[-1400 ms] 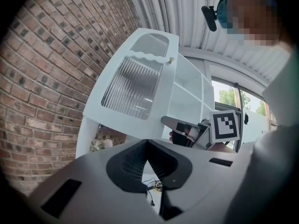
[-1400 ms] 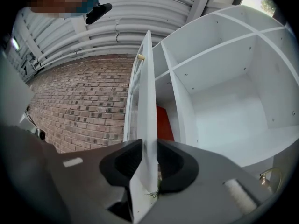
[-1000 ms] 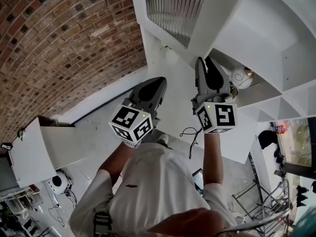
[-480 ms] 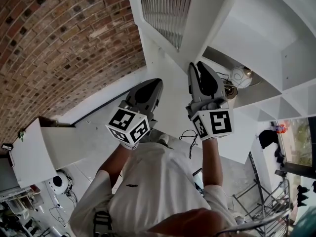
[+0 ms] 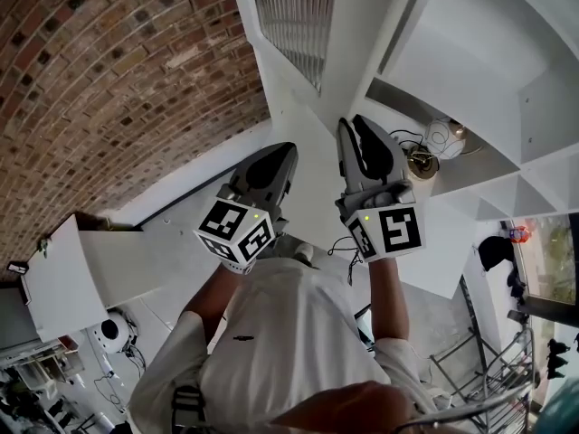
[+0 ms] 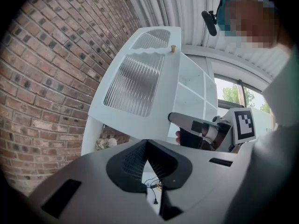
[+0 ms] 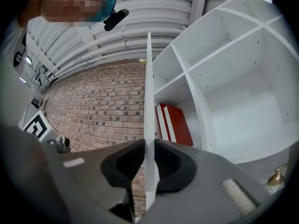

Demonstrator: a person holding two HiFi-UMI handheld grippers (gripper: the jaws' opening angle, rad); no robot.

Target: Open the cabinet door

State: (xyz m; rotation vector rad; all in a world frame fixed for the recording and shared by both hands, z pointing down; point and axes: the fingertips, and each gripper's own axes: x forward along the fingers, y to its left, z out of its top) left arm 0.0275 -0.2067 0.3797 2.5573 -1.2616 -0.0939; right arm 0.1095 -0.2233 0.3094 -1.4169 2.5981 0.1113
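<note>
The cabinet door (image 5: 348,57), a white panel with a ribbed glass pane, was seen standing well open from the white cabinet (image 7: 233,78), so that the bare shelf compartments behind it were exposed. The free edge of the door was clamped by the right gripper (image 5: 355,129). In the right gripper view the thin white edge was seen running straight up between the two dark pads, both of which were pressed against it, with the jaws only narrowly apart. A small knob (image 6: 173,47) was seen near the upper corner of the door, well apart from that grip.

The left gripper (image 5: 285,150) was held just beside the right one, on the outer face of the door, and was pointed towards the door's lower part without any contact being visible. Its jaws were brought together at the tips and nothing was held between them.

A brick wall (image 5: 109,80) was seen behind and beside the cabinet. A red flat object (image 7: 175,125) was seen upright in one compartment behind the door. A coiled white cable (image 5: 443,139) and a brass-coloured item (image 5: 418,163) were seen on a shelf near the right gripper.
</note>
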